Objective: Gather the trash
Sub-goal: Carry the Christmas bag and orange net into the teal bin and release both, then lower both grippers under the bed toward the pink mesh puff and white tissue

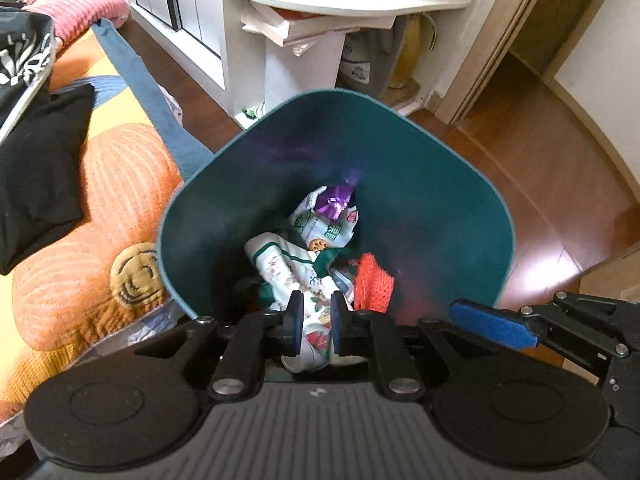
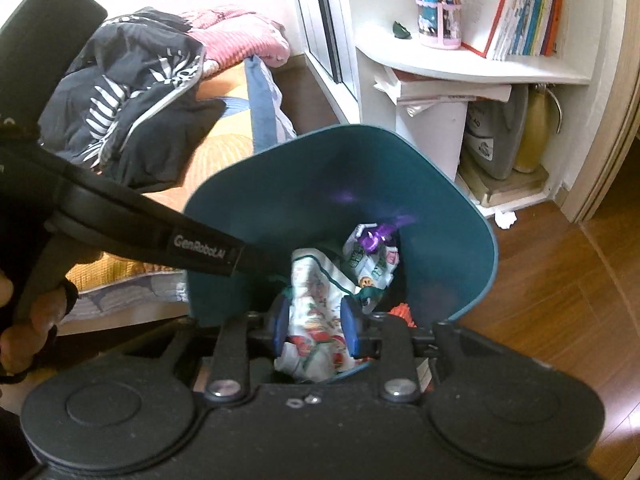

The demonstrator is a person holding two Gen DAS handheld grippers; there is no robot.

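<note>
Legible markings, itemised:

1. "GenRobot.AI", white lettering on the black plastic arm of the left gripper (image 2: 200,250) (right wrist view, crossing in front of the teal bin).
2. Green printed characters on the white crumpled snack wrapper (image 1: 326,230) inside the teal plastic bin (image 1: 400,160): too small to read.
3. Colourful book spines (image 2: 532,12) on the white shelf: illegible.

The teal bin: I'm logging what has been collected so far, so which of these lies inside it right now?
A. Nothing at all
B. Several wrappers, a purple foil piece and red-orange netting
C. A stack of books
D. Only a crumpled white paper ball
B: the left wrist view looks down into the teal bin, where printed wrappers, a purple foil piece and red-orange netting lie piled together.
</note>
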